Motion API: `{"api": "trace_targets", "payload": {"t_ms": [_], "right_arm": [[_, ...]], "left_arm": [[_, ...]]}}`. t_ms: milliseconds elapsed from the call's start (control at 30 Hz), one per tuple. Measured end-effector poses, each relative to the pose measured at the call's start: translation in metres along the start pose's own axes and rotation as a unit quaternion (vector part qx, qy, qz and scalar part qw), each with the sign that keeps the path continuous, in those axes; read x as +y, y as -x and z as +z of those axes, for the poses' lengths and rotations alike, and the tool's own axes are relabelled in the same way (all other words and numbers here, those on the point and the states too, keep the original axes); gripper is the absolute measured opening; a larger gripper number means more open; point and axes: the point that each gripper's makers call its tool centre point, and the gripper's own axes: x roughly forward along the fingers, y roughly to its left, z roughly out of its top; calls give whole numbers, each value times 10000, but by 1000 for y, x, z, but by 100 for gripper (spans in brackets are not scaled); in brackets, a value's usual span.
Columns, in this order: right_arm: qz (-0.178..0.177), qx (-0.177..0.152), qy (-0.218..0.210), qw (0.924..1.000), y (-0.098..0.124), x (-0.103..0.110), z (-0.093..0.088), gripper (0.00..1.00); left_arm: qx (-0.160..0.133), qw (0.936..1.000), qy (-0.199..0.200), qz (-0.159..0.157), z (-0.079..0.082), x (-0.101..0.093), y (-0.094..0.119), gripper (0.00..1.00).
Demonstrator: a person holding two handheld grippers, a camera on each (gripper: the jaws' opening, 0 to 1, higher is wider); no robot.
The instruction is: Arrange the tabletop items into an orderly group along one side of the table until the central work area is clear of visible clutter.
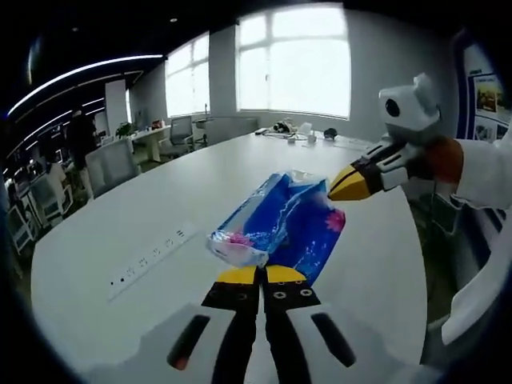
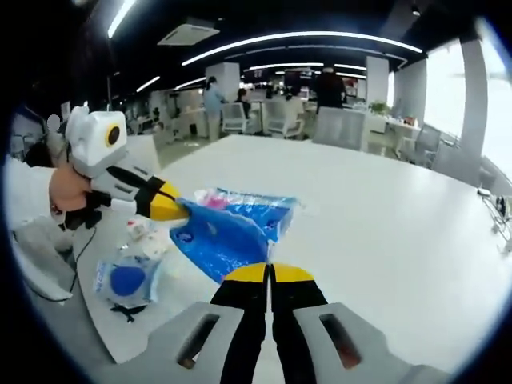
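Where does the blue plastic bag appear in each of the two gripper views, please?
Left gripper view: the blue plastic bag lies centre, just above that view's own jaws.
Right gripper view: the bag lies left of centre, above the jaws.
Shared landmark: the white table beneath it.

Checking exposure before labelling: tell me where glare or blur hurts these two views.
Left gripper view: the windows are blown out white, the blue bag stays readable. Right gripper view: ceiling light strips glare, the windows at the right edge wash out, and the small packet near the table edge looks soft.
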Motion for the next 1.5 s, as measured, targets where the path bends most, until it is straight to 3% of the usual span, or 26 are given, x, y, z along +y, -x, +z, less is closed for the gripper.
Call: {"api": "trace_targets", "payload": {"t_ms": [333,800,1200,1500], "right_arm": [[-127,224,-214,9994,-30,-43,-27,0],[-210,506,-473,9974,-70,-72,-66,0],[-126,671,-622,9957,-92,-73,-89,0],[-116,757,-700,9946,-97,-73,-100,0]], "left_arm": [[324,9994,16,-135,-17,3,-56,0],[648,9977,145,-167,-48,18,-113,0],[987,9947,277,-118,-79,27,-130,0],[1102,9931,359,-176,-93,24,-134,0]]}}
